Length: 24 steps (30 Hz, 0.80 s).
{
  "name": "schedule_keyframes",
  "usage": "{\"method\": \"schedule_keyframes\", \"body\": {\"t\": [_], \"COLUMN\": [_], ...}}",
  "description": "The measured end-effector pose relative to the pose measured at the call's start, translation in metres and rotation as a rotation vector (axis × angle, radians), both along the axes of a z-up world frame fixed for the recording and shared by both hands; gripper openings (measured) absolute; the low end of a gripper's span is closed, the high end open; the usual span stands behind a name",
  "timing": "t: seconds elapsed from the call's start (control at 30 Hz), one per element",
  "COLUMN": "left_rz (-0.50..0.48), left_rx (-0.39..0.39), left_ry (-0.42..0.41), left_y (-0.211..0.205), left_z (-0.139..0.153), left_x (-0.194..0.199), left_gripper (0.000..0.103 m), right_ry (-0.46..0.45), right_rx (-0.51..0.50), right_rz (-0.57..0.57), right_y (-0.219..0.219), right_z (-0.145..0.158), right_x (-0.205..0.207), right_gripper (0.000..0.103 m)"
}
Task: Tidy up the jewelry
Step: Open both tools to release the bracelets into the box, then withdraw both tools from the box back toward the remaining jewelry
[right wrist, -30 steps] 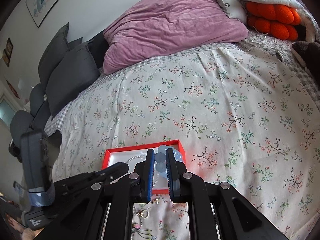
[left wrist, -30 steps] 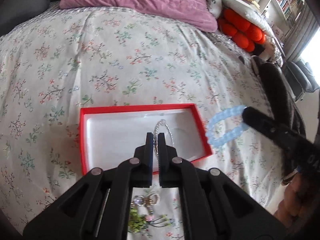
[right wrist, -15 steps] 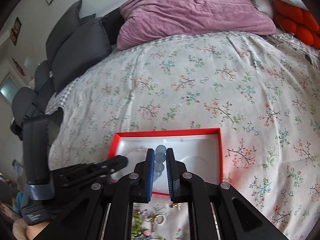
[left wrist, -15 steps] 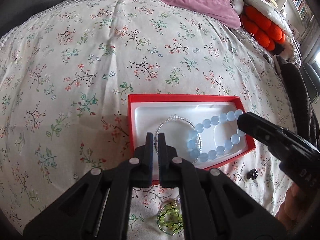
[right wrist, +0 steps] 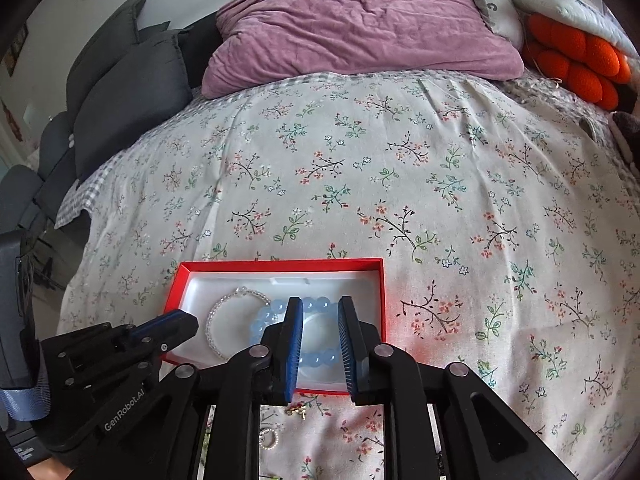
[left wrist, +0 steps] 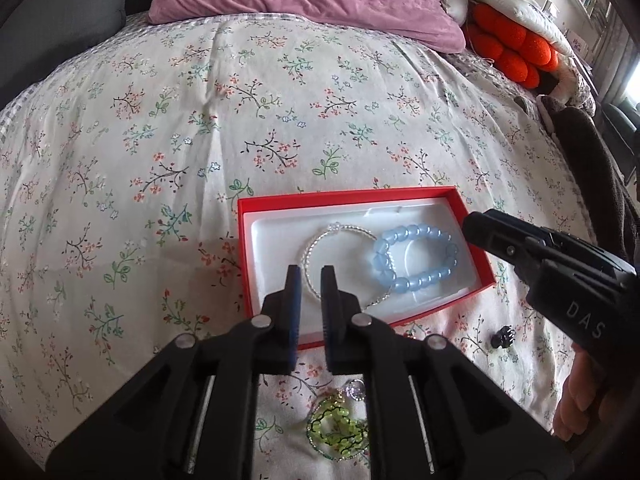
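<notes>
your right hand-held gripper [right wrist: 319, 320] had just been opening and stood apart over the blue bead bracelet [left wrist: 416, 257], which lay loose in the red box [left wrist: 256, 208] on the flowered bed [left wrist: 200, 140]. your left hand-held gripper [left wrist: 308, 280] had just parted too, gripping nothing, above the silver bracelet [left wrist: 316, 246] beside it. a green bracelet [left wrist: 338, 428] lay outside the box.

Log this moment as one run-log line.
left gripper: open, empty | right gripper: open, empty | blue bead bracelet: in red box | silver bracelet: in box, beside it
</notes>
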<state>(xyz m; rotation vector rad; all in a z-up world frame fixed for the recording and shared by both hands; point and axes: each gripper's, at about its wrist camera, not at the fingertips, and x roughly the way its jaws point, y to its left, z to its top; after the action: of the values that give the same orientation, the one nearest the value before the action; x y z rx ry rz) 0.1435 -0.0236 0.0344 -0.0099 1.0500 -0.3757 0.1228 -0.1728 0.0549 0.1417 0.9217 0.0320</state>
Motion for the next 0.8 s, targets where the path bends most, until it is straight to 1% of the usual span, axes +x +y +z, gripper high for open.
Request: {"method": "schedule_keyframes", "body": {"t": [0.03,0.07,0.1,0.13,0.2,0.27,0.33,0.4,0.47,0.5,0.53,0.67,0.73,0.8], "left_rz": [-0.002,-0.002,-0.004,-0.009,-0.018,-0.019,-0.011,-0.005,-0.001,0.003,0.009,0.050,0.075,0.097], "left_rx": [0.001,0.006,0.009,0.009,0.005,0.006,0.015,0.013,0.009,0.014,0.022,0.058,0.070,0.071], "left_ry": [-0.007,-0.015,-0.020,-0.021,-0.016,-0.016,-0.016,-0.009,0.016,0.030,0.038,0.035,0.041,0.045], "left_y": [-0.001,-0.001,-0.001,-0.001,-0.001,0.000,0.001,0.004,0.007,0.008,0.010,0.020,0.026,0.033], "left_z": [0.003,0.005,0.007,0.009,0.011,0.012,0.014,0.015,0.014,0.013,0.013,0.013,0.013,0.014], "left_x": [-0.002,-0.005,-0.007,-0.009,-0.014,-0.019,-0.026,-0.033,-0.039,-0.042,-0.044,-0.049,-0.051,-0.054], "left_gripper": [0.027,0.031,0.038,0.041,0.045,0.053,0.063,0.065,0.071,0.079,0.083,0.086,0.092,0.097], "right_ry": [-0.001,-0.004,-0.015,-0.033,-0.048,-0.055,-0.057,-0.051,-0.046,-0.043,-0.039,-0.034,-0.037,-0.027], "right_rx": [0.003,0.003,0.006,0.011,0.005,0.002,-0.007,-0.016,-0.023,-0.028,-0.033,-0.067,-0.092,-0.116], "right_rz": [0.001,-0.001,-0.003,-0.004,0.004,0.007,0.003,-0.008,-0.022,-0.030,-0.035,-0.018,-0.003,0.014], "right_y": [0.000,0.000,0.000,-0.001,-0.001,-0.003,-0.005,-0.009,-0.013,-0.016,-0.017,-0.017,-0.016,-0.015], "right_z": [0.002,0.004,0.007,0.011,0.018,0.023,0.026,0.026,0.026,0.026,0.025,0.026,0.027,0.025], "right_x": [-0.002,-0.004,-0.007,-0.012,-0.018,-0.024,-0.030,-0.035,-0.040,-0.044,-0.047,-0.058,-0.064,-0.069], "right_gripper": [0.037,0.047,0.066,0.070,0.070,0.070,0.070,0.071,0.073,0.074,0.076,0.081,0.084,0.084]}}
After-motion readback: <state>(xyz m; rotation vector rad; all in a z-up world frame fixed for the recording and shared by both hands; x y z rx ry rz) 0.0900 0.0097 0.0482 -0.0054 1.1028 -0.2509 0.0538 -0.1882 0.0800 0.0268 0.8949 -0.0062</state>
